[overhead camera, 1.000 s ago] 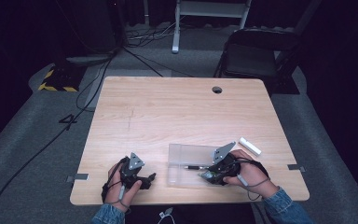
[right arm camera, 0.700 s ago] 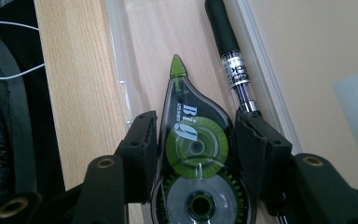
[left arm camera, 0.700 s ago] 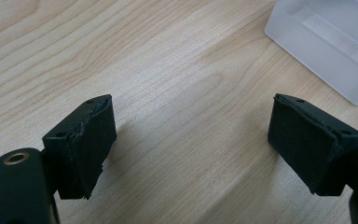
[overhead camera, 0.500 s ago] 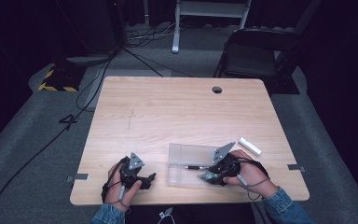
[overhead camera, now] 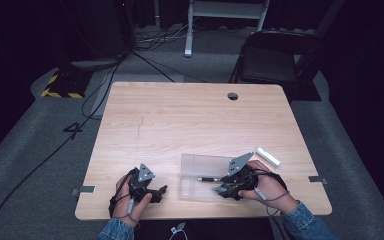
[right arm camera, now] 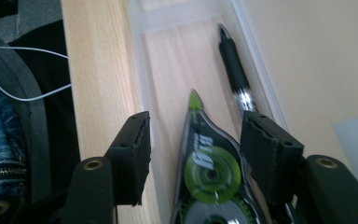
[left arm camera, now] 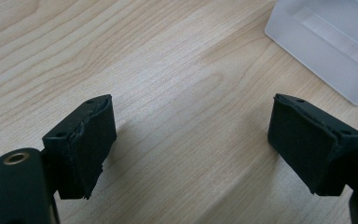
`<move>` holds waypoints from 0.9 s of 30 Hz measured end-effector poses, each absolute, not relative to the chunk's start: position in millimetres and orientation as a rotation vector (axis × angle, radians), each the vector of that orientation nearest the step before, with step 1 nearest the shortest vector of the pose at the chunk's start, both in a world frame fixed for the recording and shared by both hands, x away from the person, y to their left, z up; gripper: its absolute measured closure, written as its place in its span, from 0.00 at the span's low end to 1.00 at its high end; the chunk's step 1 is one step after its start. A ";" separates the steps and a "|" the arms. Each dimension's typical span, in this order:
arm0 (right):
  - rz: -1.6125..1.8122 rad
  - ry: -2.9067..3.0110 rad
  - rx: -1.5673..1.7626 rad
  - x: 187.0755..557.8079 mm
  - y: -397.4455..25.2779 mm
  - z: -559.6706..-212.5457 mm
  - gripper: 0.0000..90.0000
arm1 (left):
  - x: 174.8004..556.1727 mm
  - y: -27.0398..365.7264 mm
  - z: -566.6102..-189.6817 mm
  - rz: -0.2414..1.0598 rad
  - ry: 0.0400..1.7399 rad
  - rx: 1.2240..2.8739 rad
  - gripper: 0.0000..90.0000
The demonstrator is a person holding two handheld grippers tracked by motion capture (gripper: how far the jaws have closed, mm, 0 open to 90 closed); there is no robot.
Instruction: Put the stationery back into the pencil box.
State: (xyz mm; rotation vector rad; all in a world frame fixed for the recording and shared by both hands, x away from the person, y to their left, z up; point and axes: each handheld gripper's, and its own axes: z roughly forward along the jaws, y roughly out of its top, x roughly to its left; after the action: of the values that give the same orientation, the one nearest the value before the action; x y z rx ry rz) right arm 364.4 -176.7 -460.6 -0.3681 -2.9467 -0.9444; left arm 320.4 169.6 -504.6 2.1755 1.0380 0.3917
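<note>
Right gripper [overhead camera: 219, 190]: held at the near right of the wooden table [overhead camera: 190, 120], over the near end of a clear plastic tray [overhead camera: 200, 167]. In the right gripper view its 2 black jaws stand apart, with a green and black correction tape dispenser [right arm camera: 209, 172] lying between them; a gap shows on the left side of the dispenser, while contact on the right side cannot be confirmed. The dispenser's green tip points along the tray floor. A black pen [right arm camera: 233, 70] lies in the same tray, just beside the dispenser, along the tray wall.

Left gripper [overhead camera: 159, 191]: held at the near left of the table, well apart from the right one and near the tray's left edge. In the left gripper view the 2 jaws stand wide apart over bare wood, with nothing between them; a corner of the tray shows at the upper right of that view.

Other items: a small white bar-shaped object [overhead camera: 268, 156] lies on the table to the right of the tray, apart from it. A round cable hole [overhead camera: 233, 96] sits near the far edge.
</note>
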 end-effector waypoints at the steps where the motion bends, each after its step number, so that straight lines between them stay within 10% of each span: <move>1: -0.958 -2.948 -0.342 363.2 -174.3 -461.1 0.46 | 320.4 169.6 -504.6 0.392 1.038 2.175 0.17; 27: -0.918 -2.943 -0.256 352.3 -158.0 -472.0 0.45 | 320.4 169.6 -504.6 0.392 1.038 2.175 0.17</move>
State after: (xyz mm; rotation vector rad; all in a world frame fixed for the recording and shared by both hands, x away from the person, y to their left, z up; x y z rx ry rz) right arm 352.3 -158.0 -472.0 -0.2559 -2.9431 -0.9177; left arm 320.4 169.6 -504.6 2.1754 1.0381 0.3918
